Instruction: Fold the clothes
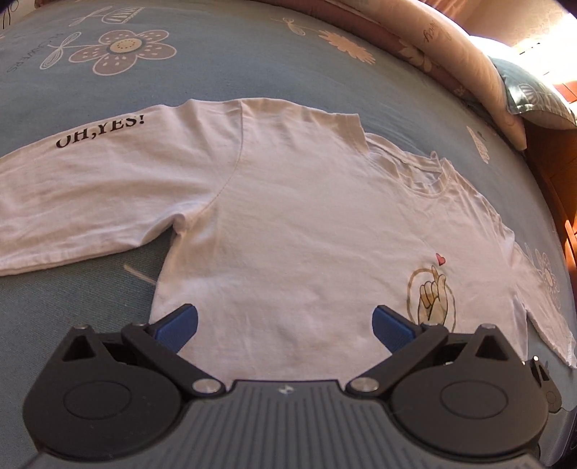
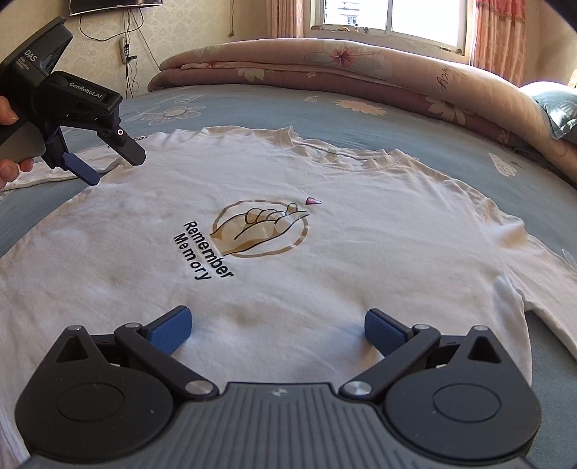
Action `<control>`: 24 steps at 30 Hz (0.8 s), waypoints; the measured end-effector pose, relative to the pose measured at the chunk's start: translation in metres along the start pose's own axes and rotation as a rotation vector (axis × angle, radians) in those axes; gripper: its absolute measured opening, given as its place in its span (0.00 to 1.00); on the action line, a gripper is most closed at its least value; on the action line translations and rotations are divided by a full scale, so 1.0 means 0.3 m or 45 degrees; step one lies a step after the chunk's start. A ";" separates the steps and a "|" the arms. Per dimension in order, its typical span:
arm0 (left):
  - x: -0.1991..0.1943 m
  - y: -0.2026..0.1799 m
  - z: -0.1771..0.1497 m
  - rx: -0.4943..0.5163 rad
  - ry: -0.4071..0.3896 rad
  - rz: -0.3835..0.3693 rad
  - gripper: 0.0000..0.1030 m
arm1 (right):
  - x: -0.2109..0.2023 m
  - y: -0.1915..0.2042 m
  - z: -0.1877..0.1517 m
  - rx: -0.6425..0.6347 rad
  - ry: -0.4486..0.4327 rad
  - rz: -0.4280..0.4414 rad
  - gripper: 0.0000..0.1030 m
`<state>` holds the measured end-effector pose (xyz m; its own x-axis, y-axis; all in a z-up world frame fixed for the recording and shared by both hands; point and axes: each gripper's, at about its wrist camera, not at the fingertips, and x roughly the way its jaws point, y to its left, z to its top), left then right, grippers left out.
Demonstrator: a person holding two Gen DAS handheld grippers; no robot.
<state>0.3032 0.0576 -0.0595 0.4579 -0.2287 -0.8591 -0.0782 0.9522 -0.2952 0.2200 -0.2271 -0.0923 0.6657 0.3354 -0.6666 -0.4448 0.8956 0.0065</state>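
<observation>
A white long-sleeved T-shirt [image 1: 288, 223] lies spread flat, front up, on the blue flowered bed. Its sleeve [image 1: 83, 202] printed "OH,YES!" stretches out to the left. The chest shows a finger-heart print [image 2: 259, 231] with the words "Remember Memory". My left gripper [image 1: 285, 324] hovers open over the shirt's left side, blue pads wide apart and nothing between them. It also shows in the right wrist view as the left gripper [image 2: 115, 166], held in a hand above the armpit area. My right gripper [image 2: 277, 328] is open above the shirt's lower middle.
A rolled pink quilt [image 2: 324, 68] lies along the far side of the bed, with a pillow [image 2: 555, 108] at the right. The blue flowered sheet [image 1: 216, 54] stretches beyond the shirt. A window [image 2: 389, 18] and a wall with hanging cables [image 2: 126, 47] stand behind.
</observation>
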 end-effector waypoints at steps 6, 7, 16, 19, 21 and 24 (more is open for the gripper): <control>-0.039 0.055 -0.140 -0.059 0.042 0.023 0.99 | -0.011 -0.004 -0.006 0.003 0.006 -0.002 1.00; -0.052 0.062 -0.161 -0.063 0.057 0.026 0.99 | -0.012 -0.004 -0.007 0.002 0.008 -0.003 1.00; -0.178 0.113 -0.366 -0.144 0.101 -0.013 0.99 | -0.018 -0.009 -0.003 0.018 0.026 -0.003 1.00; -0.207 0.095 -0.399 -0.089 0.053 -0.050 0.99 | -0.039 -0.015 -0.005 0.056 0.036 -0.004 1.00; -0.225 0.079 -0.417 -0.039 0.013 -0.075 0.99 | -0.069 -0.023 -0.006 0.123 0.038 0.005 1.00; -0.220 0.054 -0.435 0.038 -0.022 -0.088 0.99 | -0.151 -0.015 -0.029 0.296 0.027 0.017 1.00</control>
<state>0.1562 0.0619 -0.0621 0.4762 -0.2911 -0.8297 -0.0196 0.9399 -0.3410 0.1866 -0.2487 -0.0687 0.6469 0.3437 -0.6807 -0.3017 0.9352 0.1855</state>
